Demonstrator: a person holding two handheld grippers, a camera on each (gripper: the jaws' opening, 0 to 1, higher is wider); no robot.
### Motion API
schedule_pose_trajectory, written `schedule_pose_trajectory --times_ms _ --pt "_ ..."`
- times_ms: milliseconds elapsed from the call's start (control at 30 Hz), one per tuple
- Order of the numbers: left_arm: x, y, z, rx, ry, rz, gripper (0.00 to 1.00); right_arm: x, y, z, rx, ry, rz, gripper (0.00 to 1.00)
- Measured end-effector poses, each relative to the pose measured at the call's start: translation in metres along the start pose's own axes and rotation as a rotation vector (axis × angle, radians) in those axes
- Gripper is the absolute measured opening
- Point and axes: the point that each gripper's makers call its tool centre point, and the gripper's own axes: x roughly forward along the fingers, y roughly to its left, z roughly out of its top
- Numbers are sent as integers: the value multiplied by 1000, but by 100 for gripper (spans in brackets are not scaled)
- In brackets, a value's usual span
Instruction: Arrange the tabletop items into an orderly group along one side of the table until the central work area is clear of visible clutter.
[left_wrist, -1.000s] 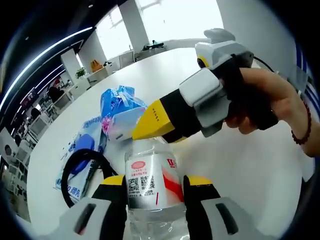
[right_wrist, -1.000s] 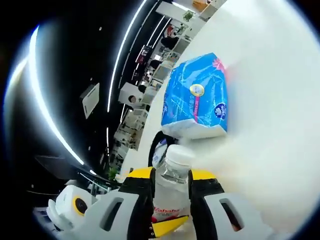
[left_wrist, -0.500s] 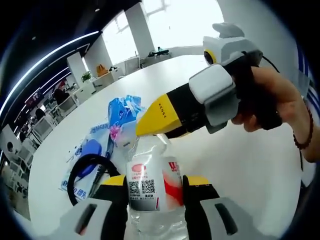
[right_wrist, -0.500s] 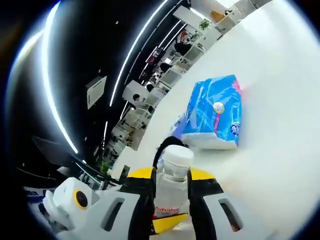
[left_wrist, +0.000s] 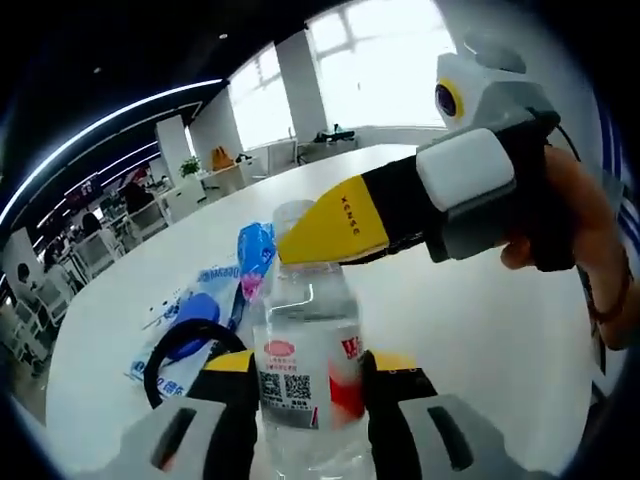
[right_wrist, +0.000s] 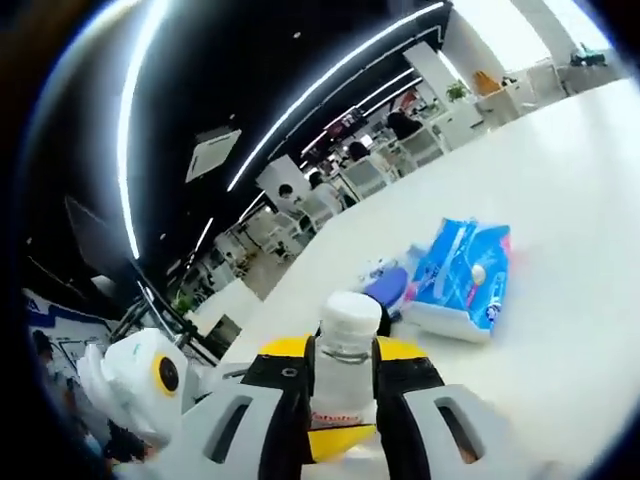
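Both hand-held grippers clamped one water bottle (left_wrist: 305, 345): the left hand-held gripper (left_wrist: 305, 400) on its body, the right hand-held gripper (right_wrist: 345, 400) at its neck, above the bench (left_wrist: 480, 330). Uneven pulling could twist it loose; the tissue pack (right_wrist: 462, 280) lay at one o'clock.
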Motion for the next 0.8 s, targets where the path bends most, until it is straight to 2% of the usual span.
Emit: schedule_pose_trajectory --times_ms 200,333,800 --pt "-7 6 6 -52 -52 -12 39 -5 19 13 -122 -22 4 18" --pt "-10 9 6 -87 -87 -27 39 -5 31 12 -249 -24 -21 18" --pt "-21 18 -1 -127 -142 -54 39 -3 58 -2 -406 -8 -49 18"
